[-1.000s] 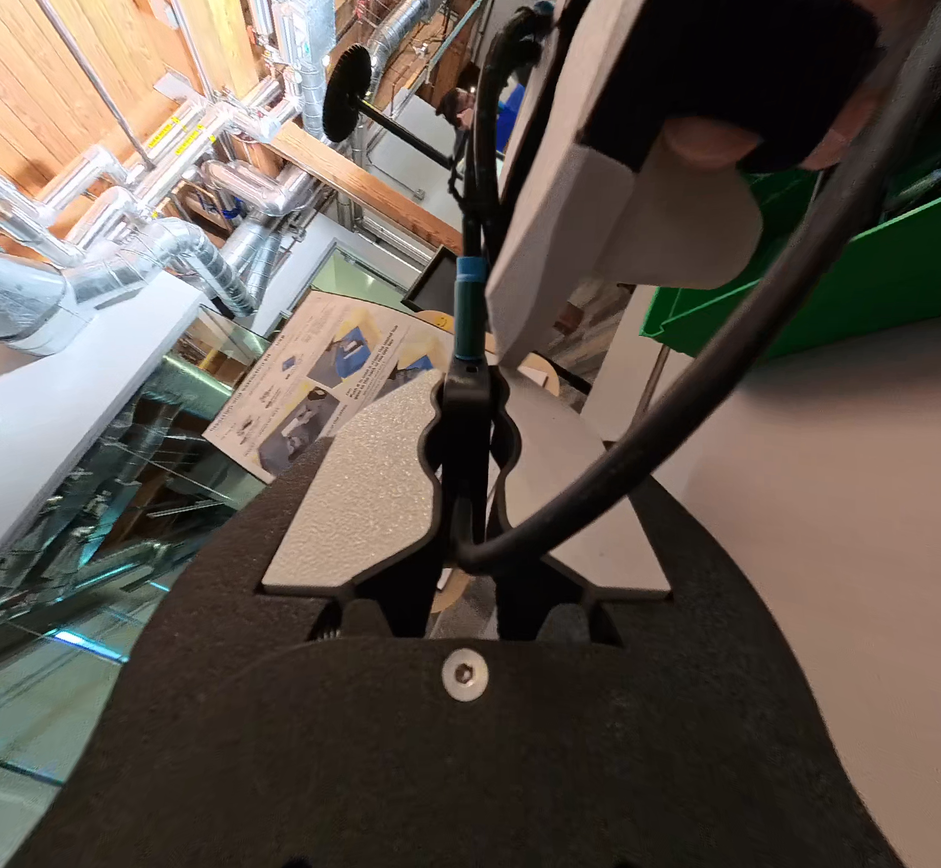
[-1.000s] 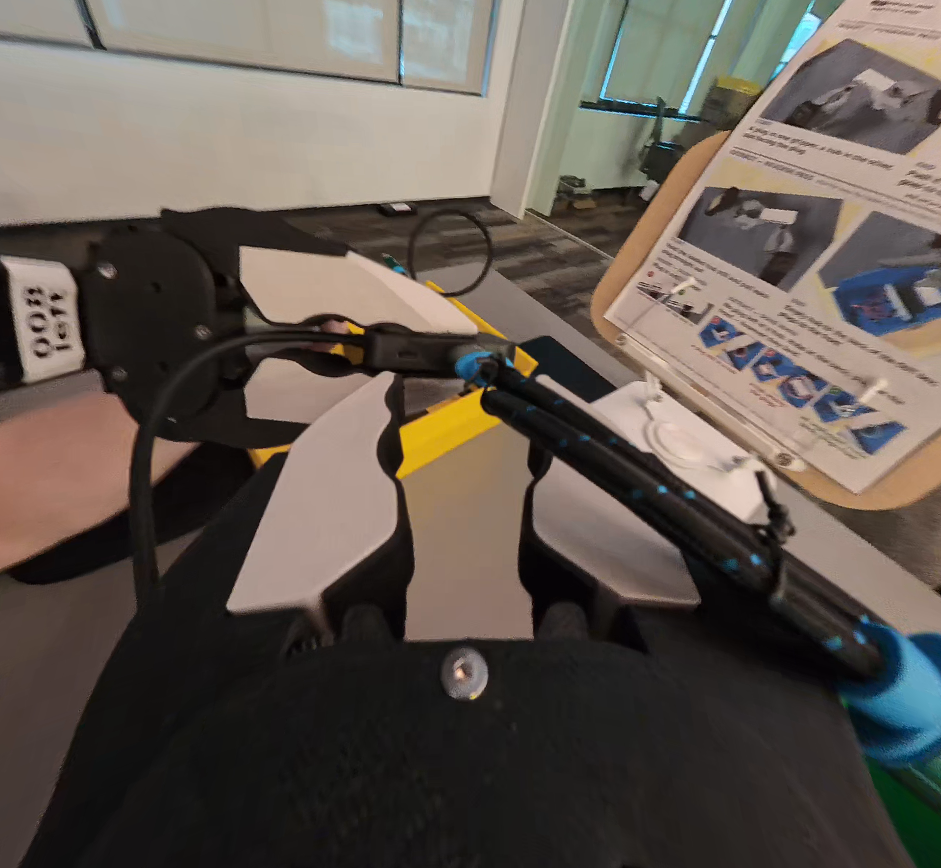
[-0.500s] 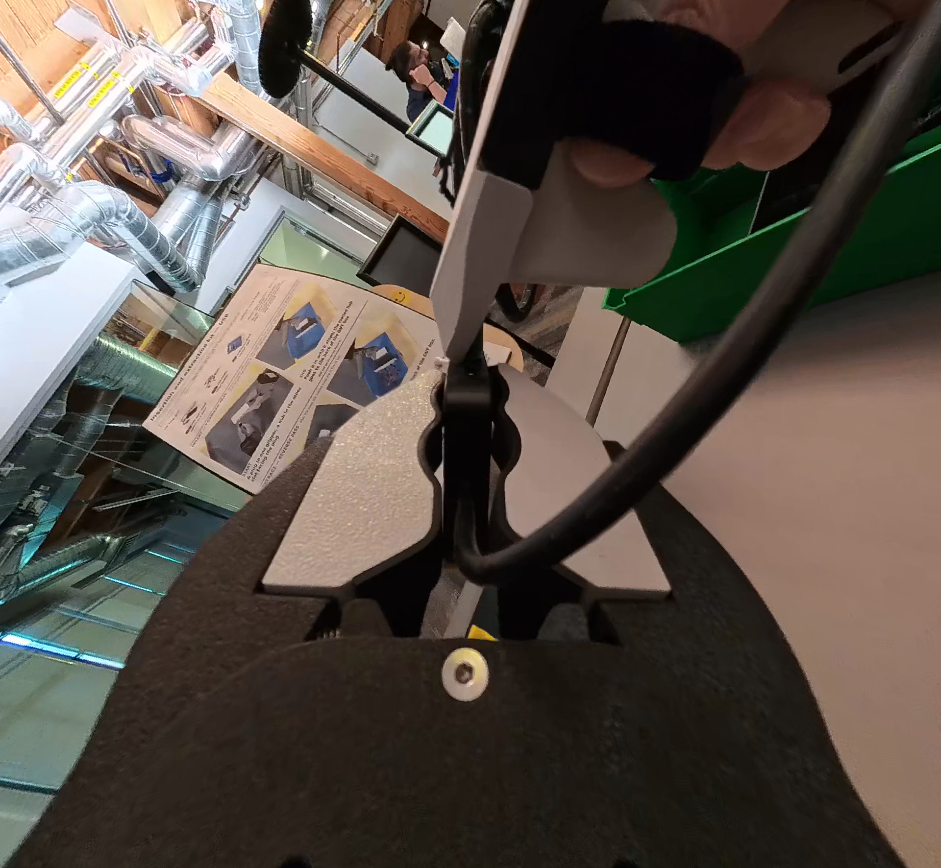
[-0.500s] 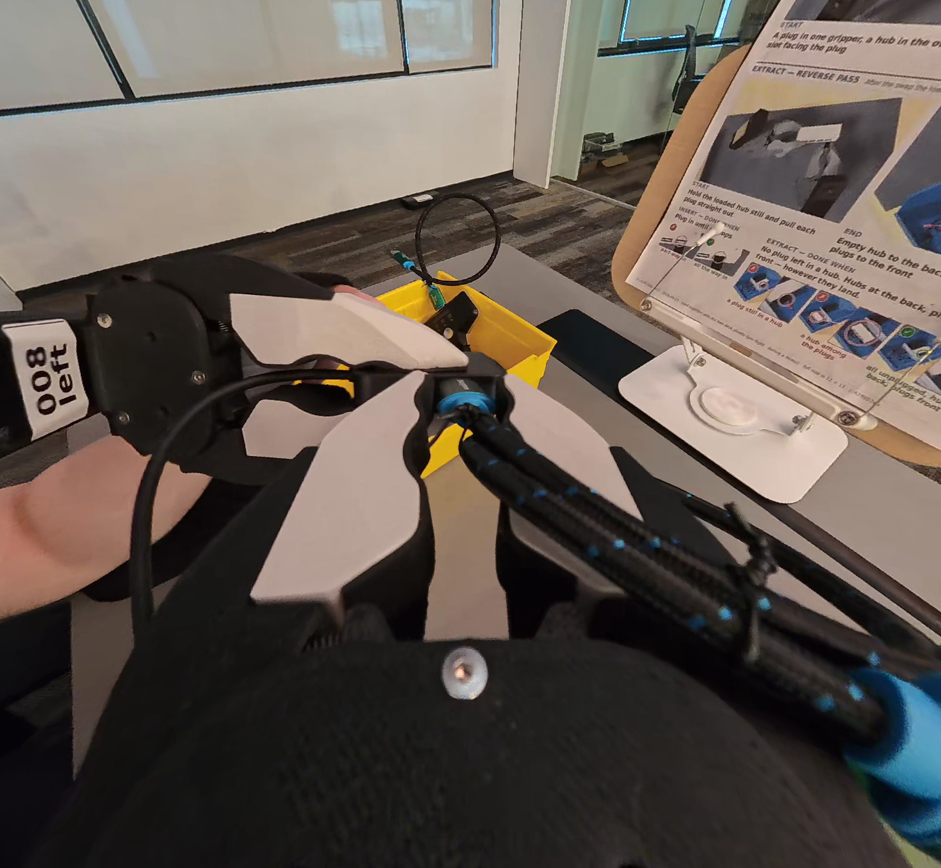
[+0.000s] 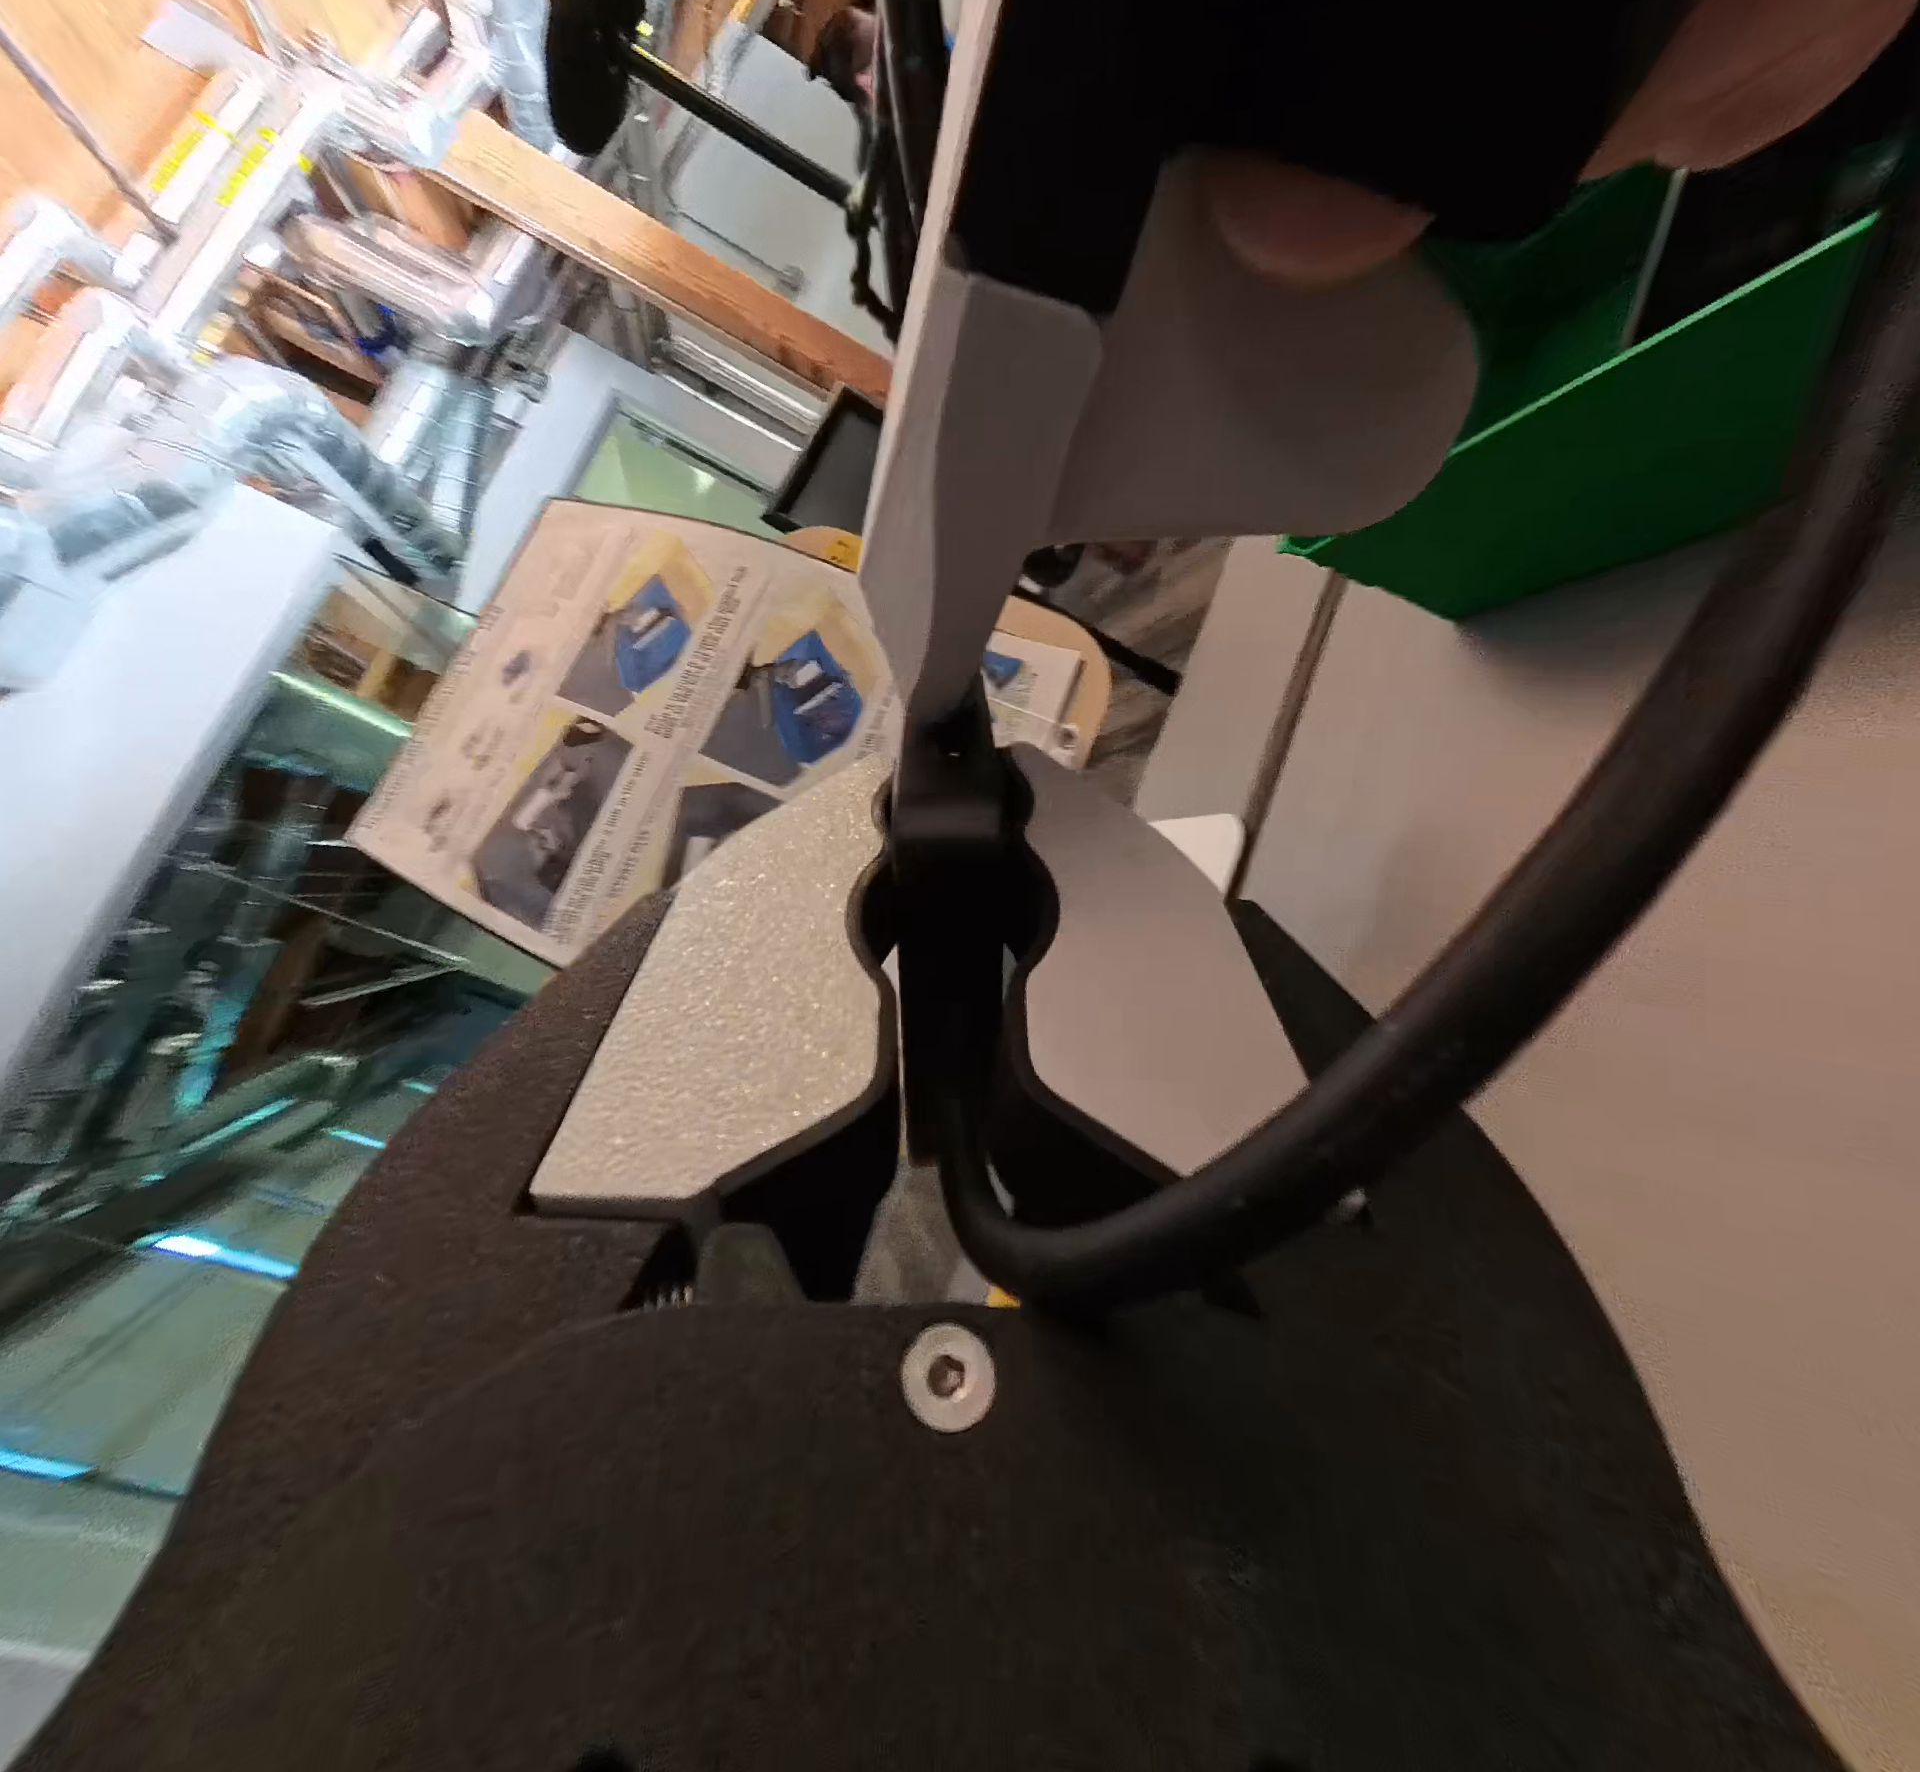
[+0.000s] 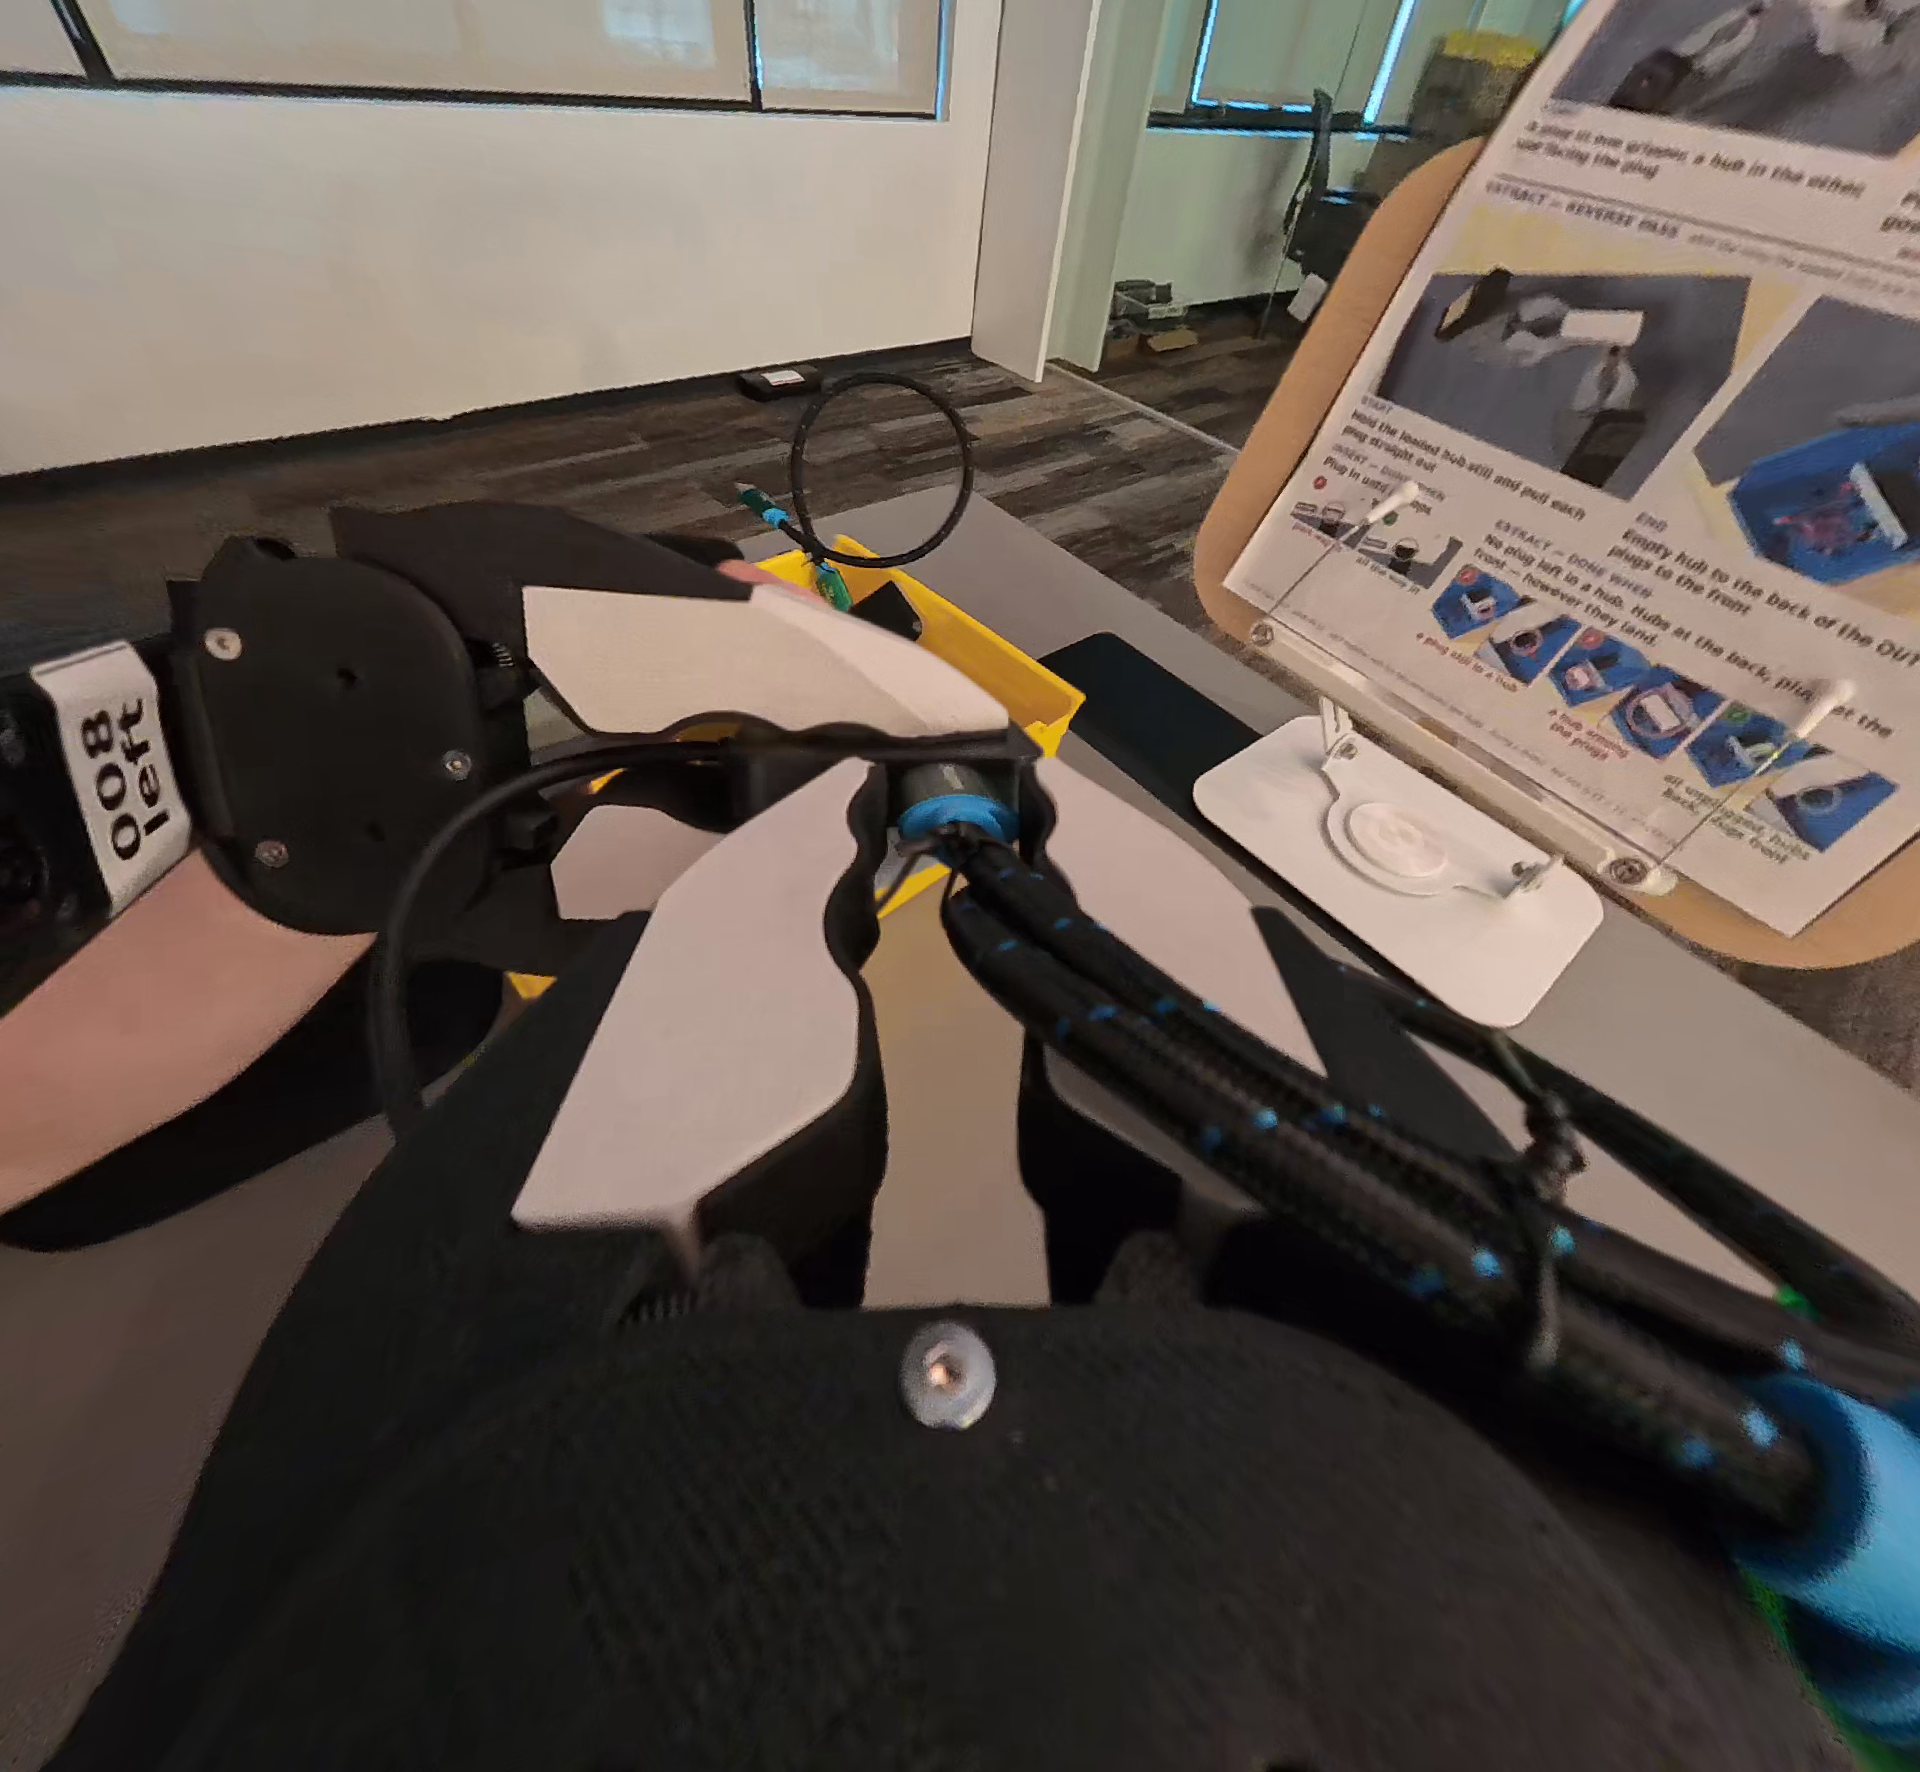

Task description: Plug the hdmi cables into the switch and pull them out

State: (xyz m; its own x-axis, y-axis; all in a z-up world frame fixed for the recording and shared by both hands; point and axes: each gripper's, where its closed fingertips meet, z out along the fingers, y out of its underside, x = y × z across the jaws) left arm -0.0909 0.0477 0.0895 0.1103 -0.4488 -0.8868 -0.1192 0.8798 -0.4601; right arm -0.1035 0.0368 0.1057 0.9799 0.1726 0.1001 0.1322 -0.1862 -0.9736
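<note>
Now the right tongs (image 6: 940, 849), open and clear of the cable a second ago, are clamped on the blue-collared HDMI plug (image 6: 951, 803), beside the yellow bin (image 6: 1023, 683). The black switch (image 5: 951, 901) is held clamped in the left tongs (image 5: 951, 875), plug met end-on. A plug seated, or about to be pulled, is judged likely.

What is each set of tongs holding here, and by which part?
Left tongs clamp the black switch by its flat sides. Right tongs grip the braided HDMI cable at its blue-collared plug.
</note>
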